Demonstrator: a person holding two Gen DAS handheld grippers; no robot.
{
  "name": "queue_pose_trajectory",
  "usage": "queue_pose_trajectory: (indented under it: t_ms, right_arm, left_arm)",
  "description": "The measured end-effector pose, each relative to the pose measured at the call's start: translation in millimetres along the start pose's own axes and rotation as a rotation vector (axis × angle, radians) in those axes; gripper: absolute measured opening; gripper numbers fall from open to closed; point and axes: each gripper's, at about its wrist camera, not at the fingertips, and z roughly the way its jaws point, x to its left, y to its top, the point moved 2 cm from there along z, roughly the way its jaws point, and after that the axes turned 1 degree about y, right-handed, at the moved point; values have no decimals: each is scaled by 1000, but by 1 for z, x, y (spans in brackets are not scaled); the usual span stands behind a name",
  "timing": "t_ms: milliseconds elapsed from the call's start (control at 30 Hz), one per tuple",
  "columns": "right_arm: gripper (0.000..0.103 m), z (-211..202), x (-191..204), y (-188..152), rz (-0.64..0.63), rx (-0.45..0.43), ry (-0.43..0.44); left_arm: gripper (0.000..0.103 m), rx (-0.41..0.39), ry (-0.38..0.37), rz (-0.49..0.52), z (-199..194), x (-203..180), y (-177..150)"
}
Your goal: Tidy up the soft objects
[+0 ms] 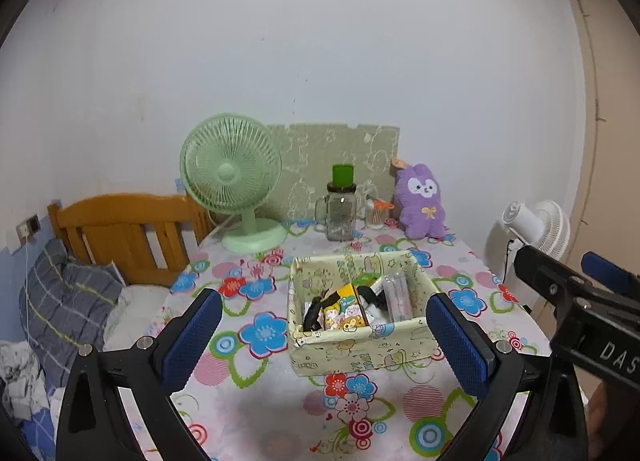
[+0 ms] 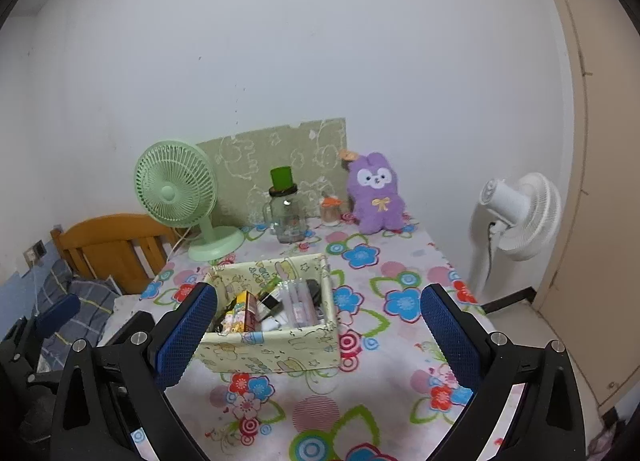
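A purple plush bunny sits upright at the far right of the flowered table, against the wall; it also shows in the right wrist view. A patterned fabric box of small items stands mid-table, and shows in the right wrist view too. My left gripper is open and empty, above the near table, its fingers either side of the box. My right gripper is open and empty, near the box's right front. The right gripper's body shows at the left view's right edge.
A green desk fan, a glass jar with green lid and a small cup stand at the back. A wooden bed headboard and pillow lie left. A white floor fan stands right of the table.
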Motion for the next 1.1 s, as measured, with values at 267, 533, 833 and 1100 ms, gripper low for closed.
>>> queue_pose_trajectory:
  t_ms: [267,533,833,1100]
  right_arm:
    - [103,-35,1,-4,-10,-40,-28]
    - [103,-52,2,-10,-17,-55,-16]
    - [103,-61,7,-13,-31,-66,-3]
    - [103,-61,8,-12,-36,-67,-11]
  left_arm:
    - [103,-50,5,0,-32,5,-1]
    - [103,-38,0,-15,-43,7,-8]
    - [103,-53,0,-12,-52,4,-9]
    - [103,-53,0,-17,-54,4,-10]
